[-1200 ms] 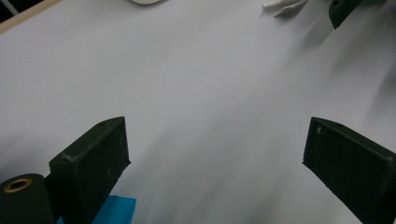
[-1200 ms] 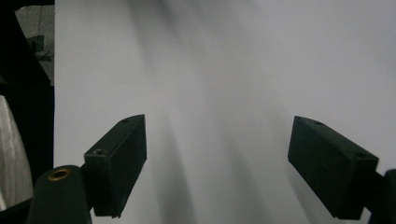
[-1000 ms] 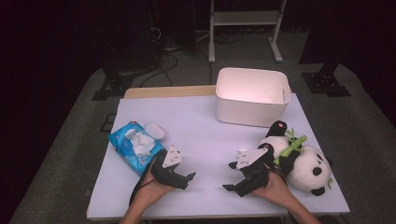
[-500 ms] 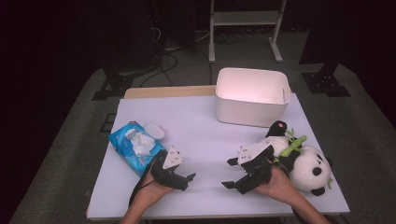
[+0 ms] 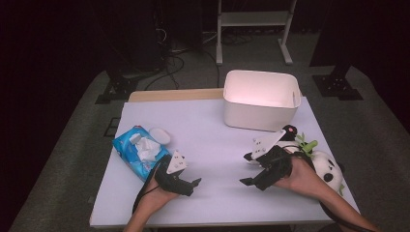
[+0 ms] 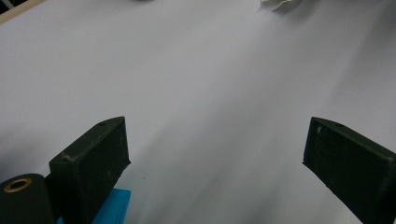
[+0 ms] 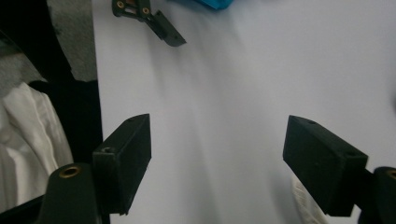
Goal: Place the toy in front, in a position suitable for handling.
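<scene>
High view: left tongs (image 5: pixel 193 184) sit low on the white worktop (image 5: pixel 208 140) near its front edge, jaws spread, nothing between them. Blue wipes pack (image 5: pixel 139 152) lies just beside them, touching or almost touching the hand (image 5: pixel 157 195); a tissue sticks out of its top. Small white oval lid (image 5: pixel 159 135) lies right next to the pack on its far side. Right tongs (image 5: pixel 246 170) point toward the worktop middle, jaws spread, empty. Panda plush (image 5: pixel 325 169) lies just behind the right hand (image 5: pixel 302 176) at the worktop's right edge, with green bits by its head. White bin (image 5: pixel 261 99) stands at the far right of the worktop, upright, apart from both tongs.

Left gripper view: left tongs (image 6: pixel 215 154) wide apart over bare worktop, gripping nothing. Blue corner of the wipes pack (image 6: pixel 112 210) shows beside the left jaw at the bottom.

Right gripper view: right tongs (image 7: pixel 217 161) wide apart, nothing held, bare worktop between. Left tongs' jaw tip (image 7: pixel 163 30) farther off at top; wipes pack (image 7: pixel 212 3) at the top edge. White cloth (image 7: pixel 28 140) off the worktop's edge.
</scene>
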Motion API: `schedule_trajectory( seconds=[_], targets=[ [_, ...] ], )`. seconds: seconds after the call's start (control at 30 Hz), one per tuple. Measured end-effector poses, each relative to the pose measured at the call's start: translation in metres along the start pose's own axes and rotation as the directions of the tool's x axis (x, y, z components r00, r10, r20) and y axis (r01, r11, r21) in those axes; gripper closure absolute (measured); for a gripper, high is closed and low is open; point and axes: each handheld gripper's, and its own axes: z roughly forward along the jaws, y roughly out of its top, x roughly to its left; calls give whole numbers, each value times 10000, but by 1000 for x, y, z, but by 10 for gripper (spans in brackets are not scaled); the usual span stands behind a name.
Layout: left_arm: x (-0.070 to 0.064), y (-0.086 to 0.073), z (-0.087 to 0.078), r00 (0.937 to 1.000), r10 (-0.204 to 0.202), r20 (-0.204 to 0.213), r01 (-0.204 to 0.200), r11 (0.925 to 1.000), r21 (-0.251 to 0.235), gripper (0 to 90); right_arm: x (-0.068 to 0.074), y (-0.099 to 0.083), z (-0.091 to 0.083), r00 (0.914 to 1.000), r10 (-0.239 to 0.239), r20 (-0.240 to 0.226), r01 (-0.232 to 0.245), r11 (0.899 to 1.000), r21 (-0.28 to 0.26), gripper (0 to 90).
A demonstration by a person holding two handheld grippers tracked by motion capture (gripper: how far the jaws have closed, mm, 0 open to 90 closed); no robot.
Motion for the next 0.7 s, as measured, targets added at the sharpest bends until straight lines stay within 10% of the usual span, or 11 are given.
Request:
schedule_trajectory(
  seconds=[0.7],
  targets=[
    [3, -2, 0, 10000, -84, -13, 84, 10000, 19, 57, -16, -4, -55, 9985, -252, 478, 230, 9986, 468, 225]
  ],
)
